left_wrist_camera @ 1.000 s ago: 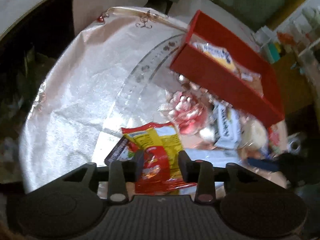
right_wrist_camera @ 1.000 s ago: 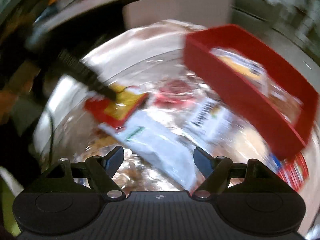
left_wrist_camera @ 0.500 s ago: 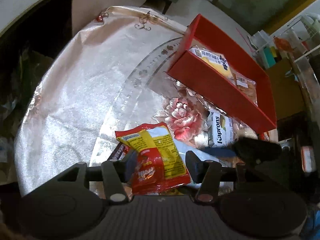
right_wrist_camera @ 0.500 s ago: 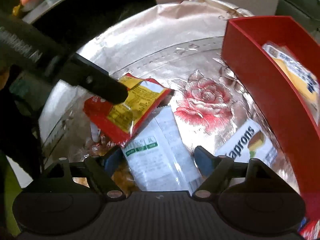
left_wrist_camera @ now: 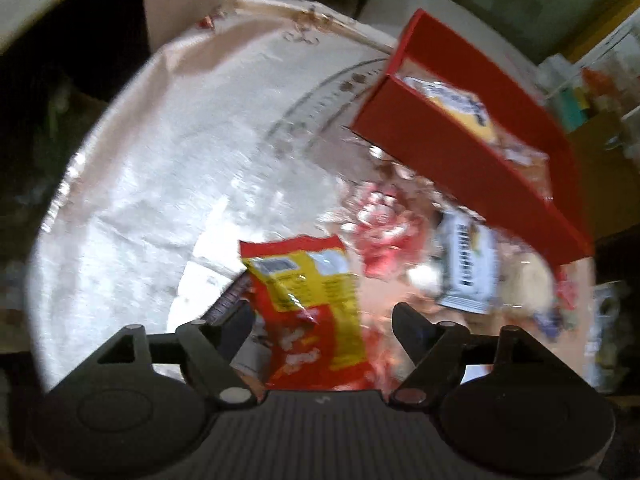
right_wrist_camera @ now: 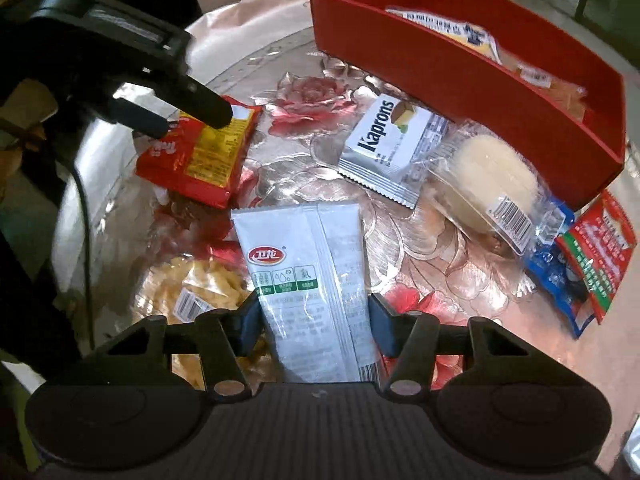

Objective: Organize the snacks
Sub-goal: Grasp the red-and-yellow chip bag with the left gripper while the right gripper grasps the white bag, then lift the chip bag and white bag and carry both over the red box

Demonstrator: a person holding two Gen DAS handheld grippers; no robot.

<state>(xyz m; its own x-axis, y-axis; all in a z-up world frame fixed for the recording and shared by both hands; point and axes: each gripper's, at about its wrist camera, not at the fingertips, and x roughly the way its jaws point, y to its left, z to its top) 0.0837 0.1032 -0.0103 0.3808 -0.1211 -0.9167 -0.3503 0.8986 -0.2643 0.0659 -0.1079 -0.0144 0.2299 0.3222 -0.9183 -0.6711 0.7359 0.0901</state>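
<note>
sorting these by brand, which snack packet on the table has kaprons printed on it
The white-and-blue Kaprons packet, lying just in front of the red tray, beside the clear-wrapped pale bun. No other packet shows that word.

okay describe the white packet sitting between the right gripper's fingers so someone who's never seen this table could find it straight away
Start at the long red box on the flowered tablecloth. Nearest the camera, between the right gripper fingers, lies the white packet. Unlike the white Kaprons packet nearer the box, it is long and narrow, with a red oval logo above three green squares.

Both wrist cameras look steeply down, close over the table; each view takes in the red tray [left_wrist_camera: 460,160] [right_wrist_camera: 460,80] and the Kaprons packet [left_wrist_camera: 468,268] [right_wrist_camera: 388,144].
</note>
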